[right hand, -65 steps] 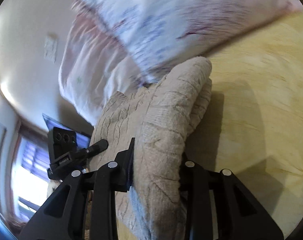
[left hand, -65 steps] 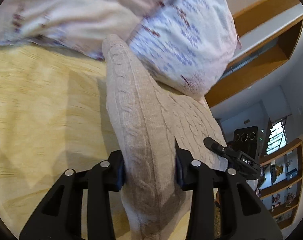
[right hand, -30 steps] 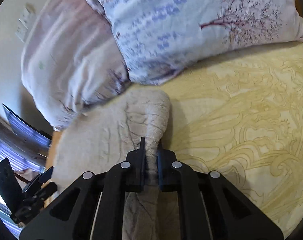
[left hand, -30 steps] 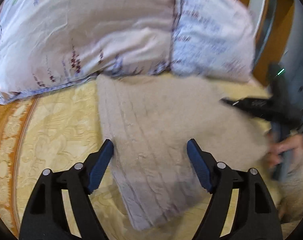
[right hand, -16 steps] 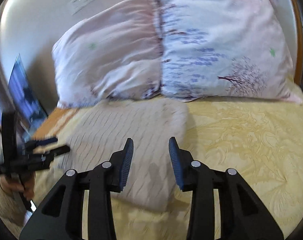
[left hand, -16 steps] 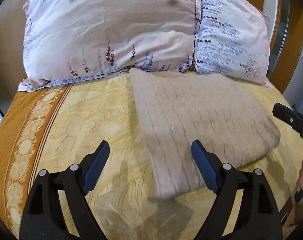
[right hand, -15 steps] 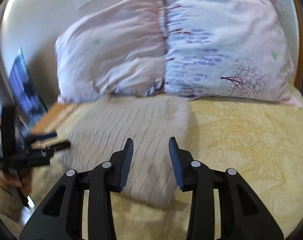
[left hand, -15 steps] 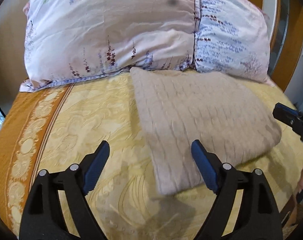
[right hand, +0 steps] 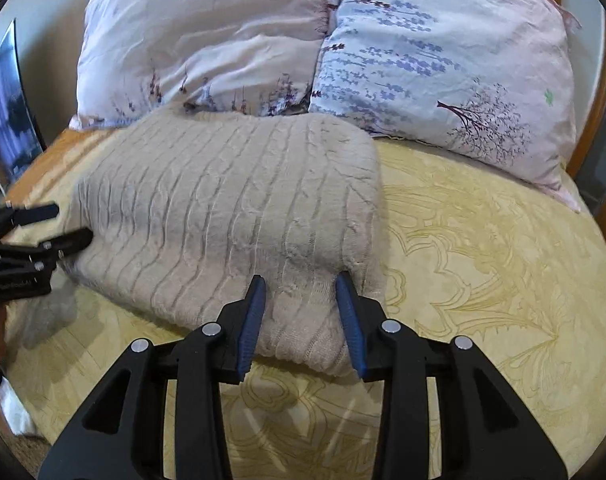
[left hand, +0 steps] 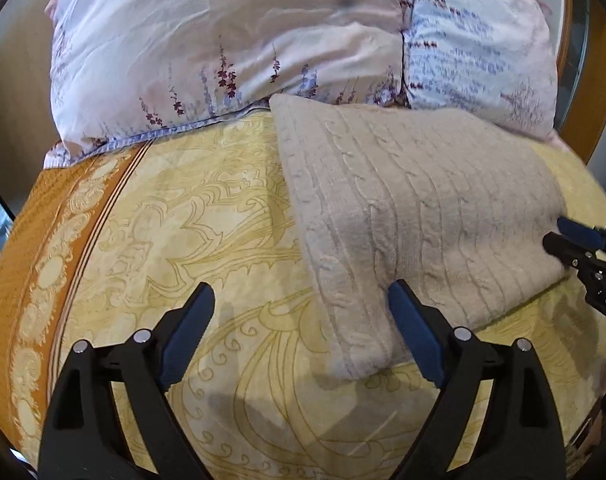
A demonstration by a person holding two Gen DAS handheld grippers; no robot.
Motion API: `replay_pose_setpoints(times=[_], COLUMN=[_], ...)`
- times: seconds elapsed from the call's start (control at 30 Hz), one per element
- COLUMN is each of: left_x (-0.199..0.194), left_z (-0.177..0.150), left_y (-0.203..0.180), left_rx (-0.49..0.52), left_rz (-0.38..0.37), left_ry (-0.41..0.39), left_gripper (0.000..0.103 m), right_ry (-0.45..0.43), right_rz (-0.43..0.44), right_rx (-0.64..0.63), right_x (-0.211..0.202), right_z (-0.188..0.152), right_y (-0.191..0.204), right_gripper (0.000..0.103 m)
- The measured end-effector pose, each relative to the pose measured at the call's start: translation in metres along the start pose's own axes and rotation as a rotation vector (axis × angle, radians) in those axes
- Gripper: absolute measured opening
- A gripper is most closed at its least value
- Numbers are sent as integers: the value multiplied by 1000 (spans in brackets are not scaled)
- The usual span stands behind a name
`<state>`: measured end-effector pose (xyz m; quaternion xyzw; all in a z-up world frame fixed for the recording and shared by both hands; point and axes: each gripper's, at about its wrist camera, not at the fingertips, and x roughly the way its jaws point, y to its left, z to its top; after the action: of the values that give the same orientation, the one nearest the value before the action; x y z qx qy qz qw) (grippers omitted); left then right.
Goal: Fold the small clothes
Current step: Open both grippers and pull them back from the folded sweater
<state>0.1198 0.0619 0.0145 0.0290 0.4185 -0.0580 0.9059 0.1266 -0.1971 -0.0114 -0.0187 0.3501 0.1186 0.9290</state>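
A beige cable-knit sweater lies folded in a flat rectangle on the yellow bedspread, its far edge against the pillows. My left gripper is open wide, its jaws astride the sweater's near left corner, holding nothing. In the right wrist view the sweater fills the middle. My right gripper is open, its blue pads to either side of the sweater's near right corner, not clamped. Each gripper also shows at the edge of the other's view: the right gripper and the left gripper.
Two floral pillows lean against the headboard behind the sweater. An orange border runs along the bed's left side. A wooden bed frame stands at the right. A dark screen stands at the far left.
Both grippers let go of the sweater and opened. It dropped from hanging to lying flat and folded on the bed. Both grippers drew back to its near corners.
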Motion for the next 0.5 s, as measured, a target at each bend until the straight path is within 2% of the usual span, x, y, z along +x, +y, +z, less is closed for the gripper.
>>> replay_pose_setpoints(times=[0.03,0.1,0.13,0.17,0.23,0.3,0.5], left_x=[-5,-14,-19,-22,-30,-33,-32], left_z=[-2,-6,-9,-12,-18,-24,-37], left_y=[1,0,-1,-2,-5,-7,-17], left_rx=[-10,-9,-10,-11,-16,-24,-48], left_rz=[-13,-27,-28,-18,9,15,0], left_ry=[-18,-45,-55,-62,-77,-73,-26], left_gripper=[90,94,98,100,101,101,101], right_ry=[-19,-54,-74,-102,-130,-141,-139], right_rz=[17,12,-6,-25,-33,-73,-79], right_rx=[16,27,30,33,38,46,61], right_x=[-8,-20,-26,-33,-41,-45,-44], right_z=[-2,-6,-7,-10,-13,-18,-29], right_y=[1,3,4,4,4,5,10], right_gripper=[40,58,80,90,92,99,102])
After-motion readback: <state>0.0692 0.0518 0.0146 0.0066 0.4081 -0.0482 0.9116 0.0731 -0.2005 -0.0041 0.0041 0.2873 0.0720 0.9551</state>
